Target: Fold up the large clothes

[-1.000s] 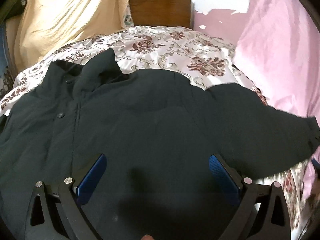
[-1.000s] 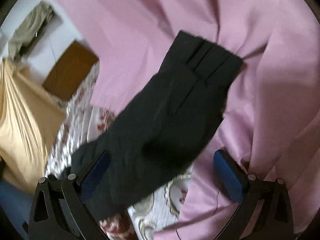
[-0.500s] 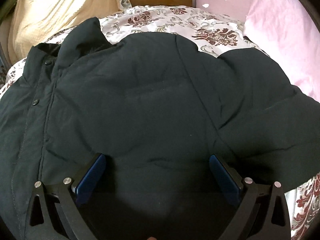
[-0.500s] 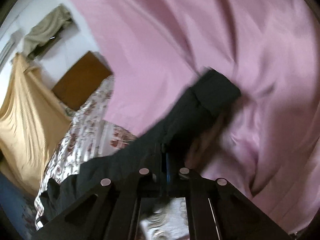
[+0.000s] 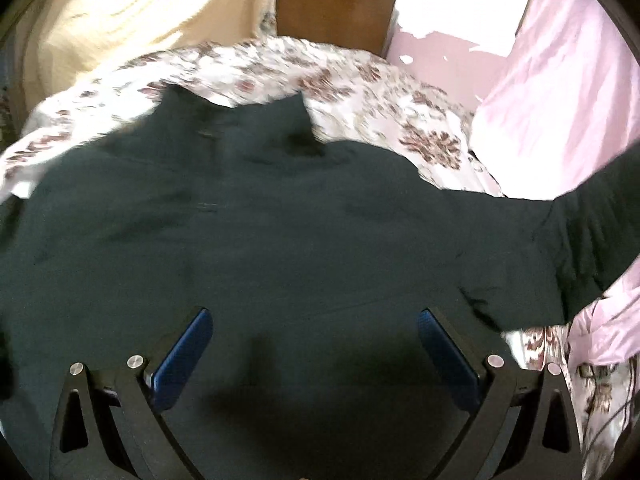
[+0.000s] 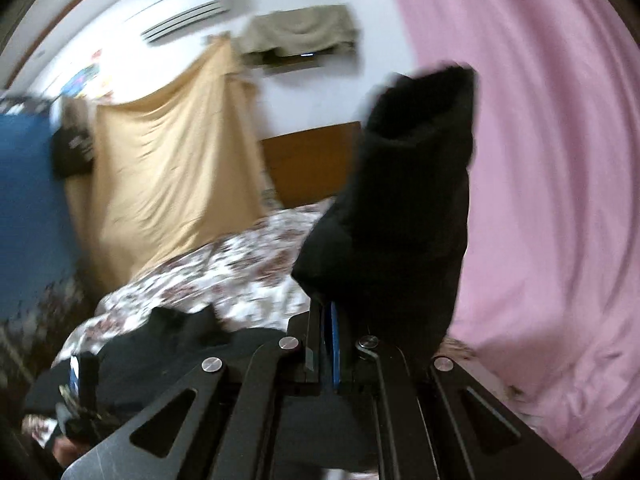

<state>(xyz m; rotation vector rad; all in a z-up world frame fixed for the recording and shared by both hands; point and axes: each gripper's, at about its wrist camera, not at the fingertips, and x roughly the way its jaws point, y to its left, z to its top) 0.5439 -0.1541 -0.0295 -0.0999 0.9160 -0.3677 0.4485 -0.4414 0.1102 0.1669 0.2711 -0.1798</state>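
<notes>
A large dark green jacket (image 5: 280, 240) lies spread on the floral bedspread (image 5: 360, 92), collar toward the headboard. My left gripper (image 5: 314, 344) is open and hovers just over the jacket's lower body, holding nothing. The jacket's right sleeve (image 5: 592, 216) is lifted off the bed toward the right edge. My right gripper (image 6: 326, 320) is shut on that sleeve (image 6: 404, 208), whose cuff end stands up above the jaws. The jacket body (image 6: 168, 344) shows low at the left of the right wrist view.
A pink curtain (image 6: 540, 180) hangs close on the right, also in the left wrist view (image 5: 560, 80). A tan sheet (image 6: 168, 176) hangs at the back left beside a wooden headboard (image 5: 336, 12). A blue panel (image 6: 28, 200) stands far left.
My right gripper closed on the sleeve and has lifted it up, swinging toward the room. My left gripper pulled back a little above the jacket and stayed open.
</notes>
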